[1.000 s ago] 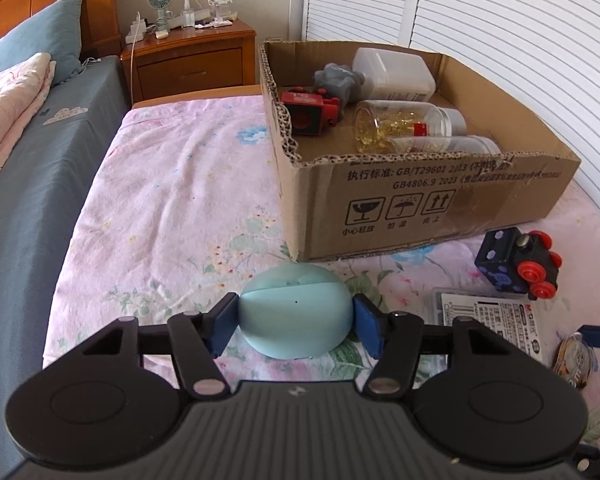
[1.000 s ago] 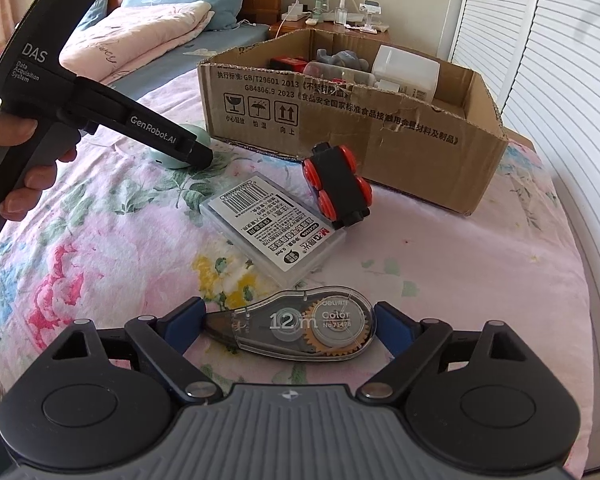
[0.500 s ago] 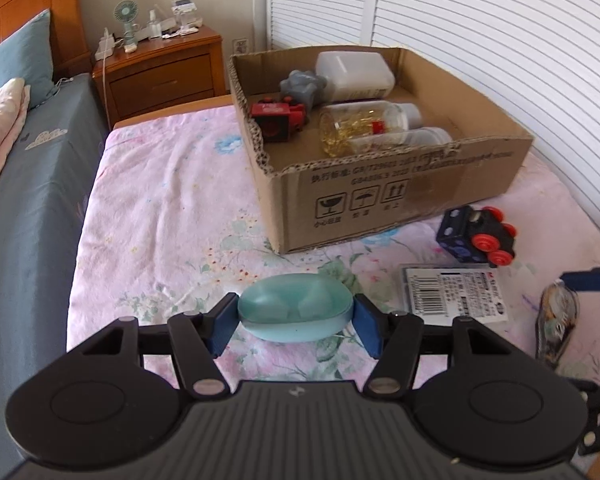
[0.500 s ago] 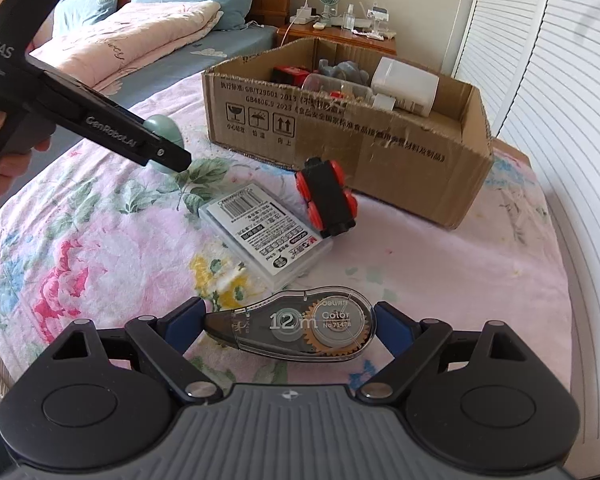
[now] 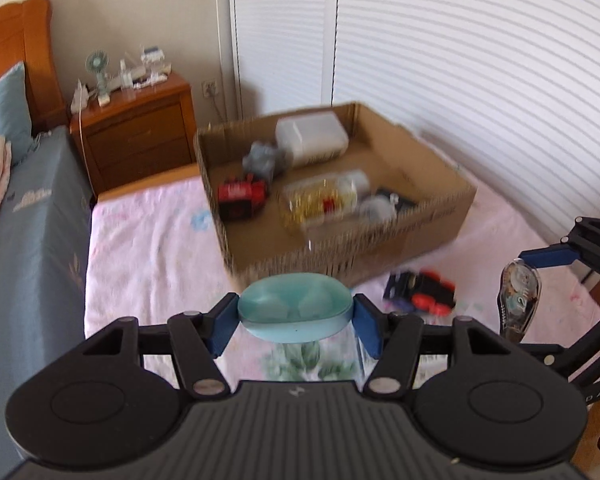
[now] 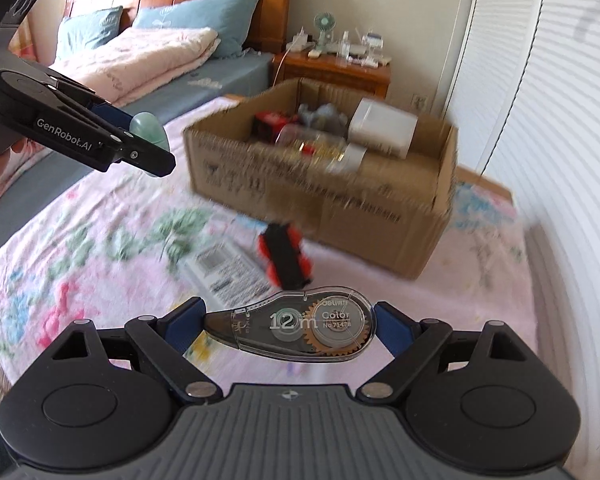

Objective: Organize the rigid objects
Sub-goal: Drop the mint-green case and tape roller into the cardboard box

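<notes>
Spanning the right jaws, tape dispenser (image 6: pixel 300 328); left jaws clamp teal case (image 5: pixel 295 310).

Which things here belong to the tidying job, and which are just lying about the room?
Part of the job:
- teal case in the left gripper
- correction tape in the right gripper
- cardboard box
- toy car and flat packet on the bed

Just lying about:
- nightstand with small fan
- pillows
- folded quilt

black plastic grippers (image 6: pixel 290 322) w/ blue jaws, silver pivot screws, white "GenRobot.AI" lettering
</notes>
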Demonstrator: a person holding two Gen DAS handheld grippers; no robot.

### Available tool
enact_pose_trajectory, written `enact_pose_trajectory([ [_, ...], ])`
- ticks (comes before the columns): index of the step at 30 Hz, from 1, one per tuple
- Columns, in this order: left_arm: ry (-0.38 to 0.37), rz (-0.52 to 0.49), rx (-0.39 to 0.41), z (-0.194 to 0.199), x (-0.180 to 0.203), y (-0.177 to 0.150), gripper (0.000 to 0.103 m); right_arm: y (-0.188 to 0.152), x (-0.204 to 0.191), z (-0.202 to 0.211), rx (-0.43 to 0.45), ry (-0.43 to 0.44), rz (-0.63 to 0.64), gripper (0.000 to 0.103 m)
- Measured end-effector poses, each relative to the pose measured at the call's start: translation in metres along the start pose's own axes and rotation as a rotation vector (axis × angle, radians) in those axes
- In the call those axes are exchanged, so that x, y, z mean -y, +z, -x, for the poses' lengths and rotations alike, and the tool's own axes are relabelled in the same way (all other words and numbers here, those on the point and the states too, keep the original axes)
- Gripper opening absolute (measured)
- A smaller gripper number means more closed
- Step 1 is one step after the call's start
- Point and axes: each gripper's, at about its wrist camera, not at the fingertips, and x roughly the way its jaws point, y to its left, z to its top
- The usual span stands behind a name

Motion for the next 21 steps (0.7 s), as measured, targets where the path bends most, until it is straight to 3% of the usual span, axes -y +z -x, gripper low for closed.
enact_pose_trajectory([
  [6,0.027,-0.020,0.048,-0.013,-0.004,0.033,0.060,0.023,0.016,0.004,0.054,-0.028,-0.003,0.093],
  [16,0.038,0.015,-0.009,-0.054,-0.016,0.044,0.061,0.037,0.026,-0.002,0.066,-0.014,-0.036,0.093],
  [20,0.060,0.019,0.019,-0.049,-0.015,0.043,0.093,0.041,0.027,-0.005,0.066,-0.018,-0.034,0.093],
  [21,0.067,0.019,0.026,-0.047,-0.015,0.043,0.096,0.043,0.028,-0.005,0.068,-0.020,-0.032,0.093],
])
